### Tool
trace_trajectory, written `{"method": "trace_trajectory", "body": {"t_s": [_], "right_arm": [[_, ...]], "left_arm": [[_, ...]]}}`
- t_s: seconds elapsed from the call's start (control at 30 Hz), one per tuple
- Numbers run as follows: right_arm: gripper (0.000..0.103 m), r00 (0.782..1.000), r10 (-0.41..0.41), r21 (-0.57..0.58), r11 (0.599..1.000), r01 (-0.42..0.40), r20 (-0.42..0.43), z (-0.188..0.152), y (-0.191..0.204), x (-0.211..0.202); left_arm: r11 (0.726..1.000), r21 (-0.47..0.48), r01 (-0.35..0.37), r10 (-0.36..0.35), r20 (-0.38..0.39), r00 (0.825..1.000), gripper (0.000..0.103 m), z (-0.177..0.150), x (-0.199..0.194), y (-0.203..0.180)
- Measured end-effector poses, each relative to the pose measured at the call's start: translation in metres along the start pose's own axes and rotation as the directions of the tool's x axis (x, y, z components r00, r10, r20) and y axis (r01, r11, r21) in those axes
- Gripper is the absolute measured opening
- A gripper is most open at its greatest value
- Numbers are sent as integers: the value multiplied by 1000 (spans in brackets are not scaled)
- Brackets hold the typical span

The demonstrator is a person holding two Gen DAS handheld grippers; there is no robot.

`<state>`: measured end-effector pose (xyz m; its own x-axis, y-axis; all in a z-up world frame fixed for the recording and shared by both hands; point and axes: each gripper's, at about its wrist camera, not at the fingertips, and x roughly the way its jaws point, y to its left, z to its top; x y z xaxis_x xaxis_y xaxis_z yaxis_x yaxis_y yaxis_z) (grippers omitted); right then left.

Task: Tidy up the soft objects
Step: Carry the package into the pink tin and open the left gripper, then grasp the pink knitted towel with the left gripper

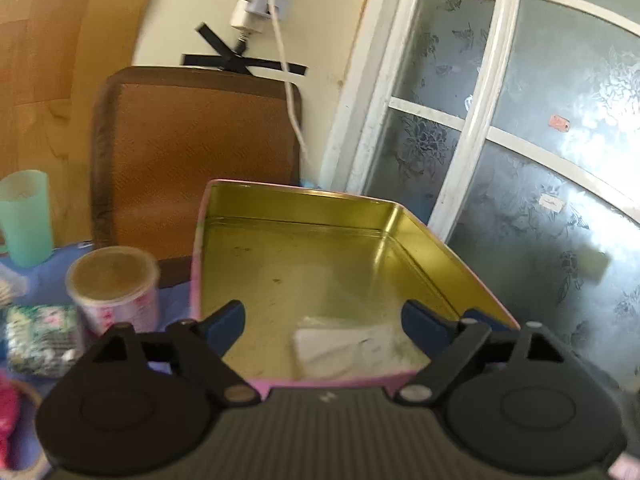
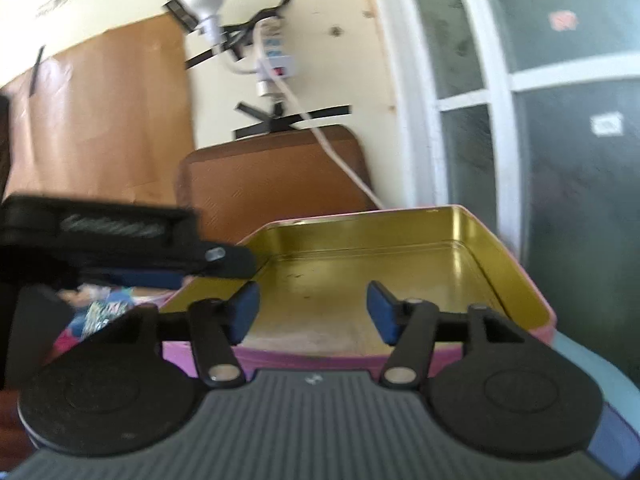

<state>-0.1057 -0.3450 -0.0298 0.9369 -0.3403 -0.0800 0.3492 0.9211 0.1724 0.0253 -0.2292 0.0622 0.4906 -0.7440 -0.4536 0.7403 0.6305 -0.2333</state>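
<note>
- The folded white cloth point(image 1: 344, 346) lies flat on the gold floor of the open tin point(image 1: 304, 268), in the corner nearest the left wrist camera, close against the pink near wall.
- The left gripper point(image 1: 322, 326) hangs over that near wall with its blue pads spread wide; nothing is between them, and the cloth sits just beyond and below the gap, slightly toward the right pad.
- The cloth's long axis seems to run across the gripper's line of sight, roughly parallel to the near wall, though blur makes its edges hard to fix.
- The right gripper point(image 2: 313, 312) also stands spread and empty, facing the tin point(image 2: 400, 240) from its own near side; from that view the cloth is not visible, so the left gripper is judged the nearer one.
- More soft things wait to the left of the tin on the blue surface point(image 1: 52, 272): a floral folded piece point(image 1: 42, 338) beside a lidded cup point(image 1: 114, 288), and something pink point(image 1: 8, 416) at the frame edge.
- Judged from this, the next fetch lies leftward of the left gripper, away from the tin.
</note>
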Motion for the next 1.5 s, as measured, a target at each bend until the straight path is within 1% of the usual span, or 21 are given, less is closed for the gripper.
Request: {"method": "trace_trajectory", "body": {"t_s": [0.1, 0.2, 0.33, 0.4, 0.5, 0.57, 0.63, 0.77, 0.83, 0.9, 0.93, 0.97, 1.0, 1.07, 1.17, 1.2, 1.27, 1.33, 1.37, 1.43, 1.5], "right_arm": [[63, 998, 17, 41, 999, -19, 56, 1, 0, -5], [62, 990, 93, 35, 995, -97, 102, 3, 15, -7], [55, 967, 247, -55, 968, -244, 59, -3, 60, -7], [55, 940, 341, -65, 938, -342, -21, -7, 84, 2], [55, 872, 457, -57, 879, -473, -177, -11, 123, 28], [55, 828, 495, -53, 850, -525, -263, -17, 150, 47], [55, 801, 501, -70, 833, -549, -328, -23, 175, 64], [56, 779, 475, -116, 820, -560, -409, -37, 212, 90], [43, 764, 475, -115, 812, -571, -438, -43, 219, 98], [27, 764, 480, -121, 808, -576, -432, -45, 221, 93], [25, 759, 498, -120, 798, -590, -419, -45, 220, 85], [23, 748, 524, -122, 780, -614, -408, -42, 218, 76], [10, 732, 553, -139, 752, -644, -398, -39, 216, 62], [7, 710, 580, -193, 704, -684, -399, -36, 215, 38], [8, 597, 649, -153, 606, -780, -472, -37, 204, 12], [9, 580, 652, -148, 593, -791, -488, -40, 201, 5], [12, 600, 635, -182, 598, -781, -488, -48, 195, -7], [25, 641, 610, -223, 620, -752, -466, -52, 192, -10], [36, 661, 596, -228, 640, -734, -455, -52, 190, -8], [43, 691, 576, -225, 674, -704, -436, -49, 190, 1], [54, 706, 574, -248, 675, -695, -414, -49, 197, 7]], "left_arm": [[999, -12, -47, 47, 47, 998, 89, -7, -32, 23], [990, -52, -129, 133, 87, 987, 89, -26, -75, 59], [959, -149, -243, 260, 109, 960, 89, -58, -133, 111], [930, -186, -318, 342, 112, 933, 89, -76, -159, 134], [889, -228, -398, 427, 91, 900, 89, -100, -183, 160], [878, -281, -389, 426, 85, 901, 89, -110, -194, 173], [874, -329, -358, 408, 97, 908, 89, -114, -202, 182], [877, -355, -324, 393, 139, 909, 86, -112, -213, 186], [881, -351, -316, 382, 137, 914, 84, -112, -215, 185], [887, -361, -287, 357, 144, 923, 81, -113, -219, 185], [892, -366, -266, 339, 149, 929, 81, -113, -221, 184], [893, -372, -255, 329, 152, 932, 81, -114, -221, 178], [898, -375, -232, 307, 155, 939, 81, -113, -223, 177], [906, -378, -190, 265, 156, 952, 81, -113, -224, 171], [912, -378, -161, 224, 130, 966, 81, -115, -220, 164], [910, -383, -160, 220, 118, 968, 81, -115, -217, 162], [906, -393, -157, 213, 101, 972, 81, -115, -213, 163], [898, -405, -169, 220, 82, 972, 81, -112, -208, 164], [894, -414, -172, 222, 75, 972, 81, -110, -206, 165], [887, -430, -170, 219, 65, 974, 81, -106, -200, 166], [883, -433, -180, 219, 42, 975, 81, -101, -191, 167]]}}
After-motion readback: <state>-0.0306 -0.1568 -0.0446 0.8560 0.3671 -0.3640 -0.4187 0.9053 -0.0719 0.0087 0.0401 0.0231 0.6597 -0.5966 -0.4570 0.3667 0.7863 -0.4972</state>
